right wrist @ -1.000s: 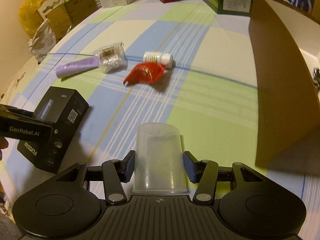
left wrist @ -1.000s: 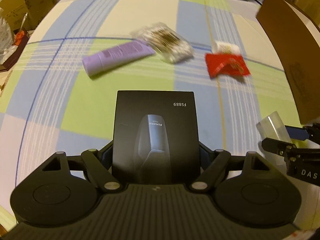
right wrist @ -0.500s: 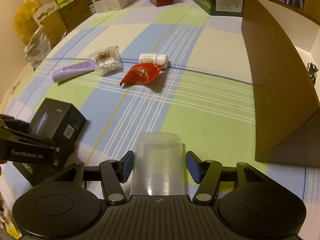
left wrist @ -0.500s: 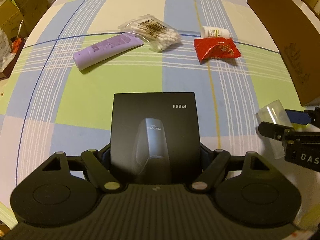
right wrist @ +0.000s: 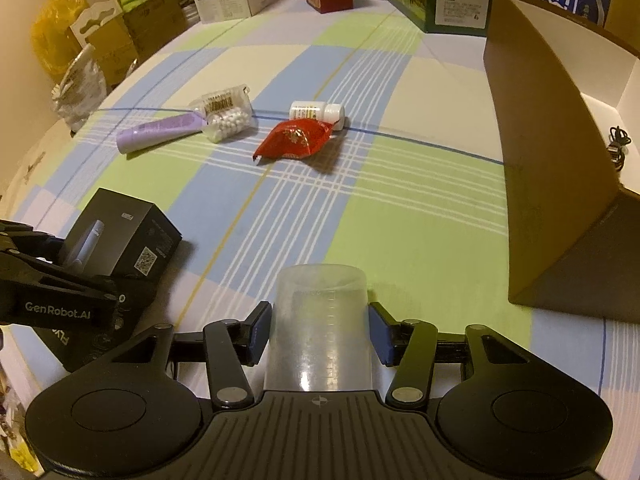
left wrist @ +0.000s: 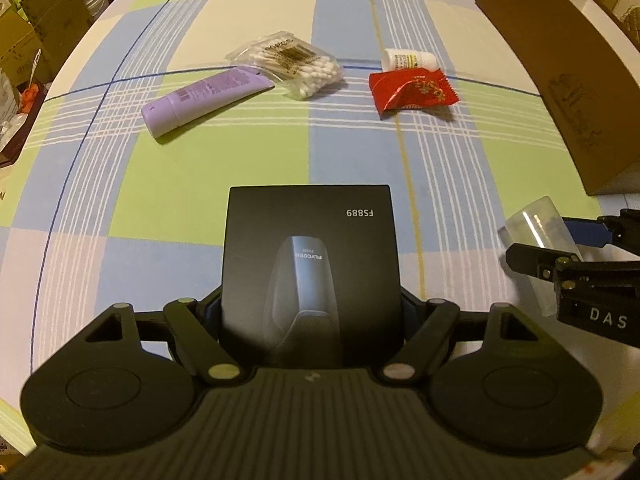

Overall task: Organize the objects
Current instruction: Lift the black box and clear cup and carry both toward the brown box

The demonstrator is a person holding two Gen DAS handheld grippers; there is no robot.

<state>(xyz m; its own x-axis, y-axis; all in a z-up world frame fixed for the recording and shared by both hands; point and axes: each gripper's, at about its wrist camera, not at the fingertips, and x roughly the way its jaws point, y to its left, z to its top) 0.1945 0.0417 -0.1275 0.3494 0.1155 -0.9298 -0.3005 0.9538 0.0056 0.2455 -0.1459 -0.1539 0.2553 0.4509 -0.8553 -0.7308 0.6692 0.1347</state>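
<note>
My left gripper (left wrist: 311, 312) is shut on a black box (left wrist: 310, 256) marked FS889, holding it by its two sides low over the checked cloth. The same box (right wrist: 120, 236) shows at the lower left of the right wrist view, in the left gripper (right wrist: 60, 288). My right gripper (right wrist: 320, 332) is shut on an upside-down clear plastic cup (right wrist: 320, 320), its blue pads against the cup's walls. That cup (left wrist: 538, 232) and the right gripper (left wrist: 576, 256) appear at the right edge of the left wrist view.
Farther off on the cloth lie a purple tube (left wrist: 204, 98), a bag of cotton swabs (left wrist: 294, 66), a red packet (left wrist: 412, 90) and a small white bottle (left wrist: 408, 59). An open cardboard box (right wrist: 552, 168) stands at the right. Cartons line the table's far edge.
The left wrist view was blurred a second ago and is now steady. Both views have shifted slightly. The box and the cup stay gripped as before.
</note>
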